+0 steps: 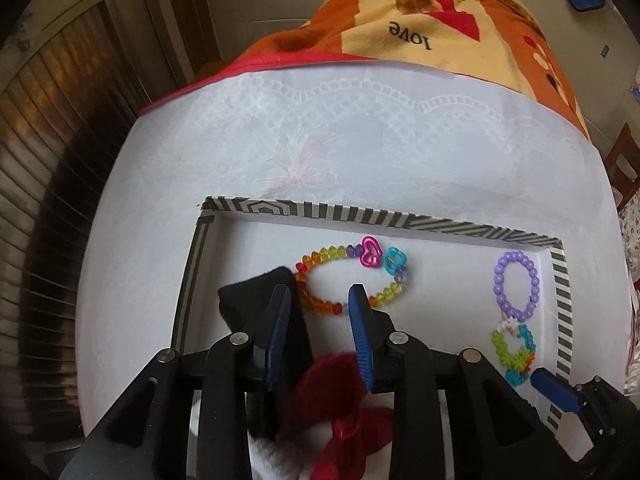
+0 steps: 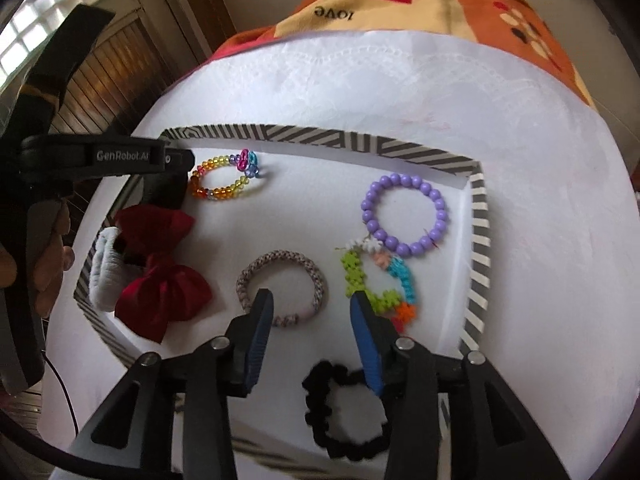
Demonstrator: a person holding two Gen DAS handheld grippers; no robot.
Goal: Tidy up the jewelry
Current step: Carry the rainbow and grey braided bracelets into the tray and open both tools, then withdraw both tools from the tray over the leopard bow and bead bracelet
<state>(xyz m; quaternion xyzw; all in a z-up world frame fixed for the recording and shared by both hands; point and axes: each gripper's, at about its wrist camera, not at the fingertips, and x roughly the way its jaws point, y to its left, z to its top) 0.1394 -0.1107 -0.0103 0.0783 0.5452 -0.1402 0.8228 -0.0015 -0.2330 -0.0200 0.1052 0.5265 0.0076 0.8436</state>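
A striped-rim tray point(image 2: 320, 136) with a white floor holds the jewelry. My right gripper point(image 2: 312, 298) is open above a braided pinkish hair tie point(image 2: 280, 256), its left fingertip over the tie's near-left arc. A black scrunchie point(image 2: 316, 384) lies below its right finger. My left gripper point(image 1: 320, 292) is open above the near arc of a rainbow bead bracelet point(image 1: 328, 254), pressing on nothing. A red bow point(image 1: 340, 412) lies under it and a black cloth piece point(image 1: 256, 292) sits by its left finger. At the tray's right lie a purple bead bracelet point(image 2: 370, 216) and a green-and-blue bracelet point(image 2: 352, 272).
A white scrunchie point(image 2: 104, 272) rests against the tray's left rim beside the red bow point(image 2: 160, 272). The tray sits on a white lace cloth point(image 1: 360, 140) over an orange patterned blanket point(image 1: 420, 20). A person's hand point(image 2: 48, 256) holds the left gripper's handle. Wooden shutters point(image 1: 60, 120) stand at left.
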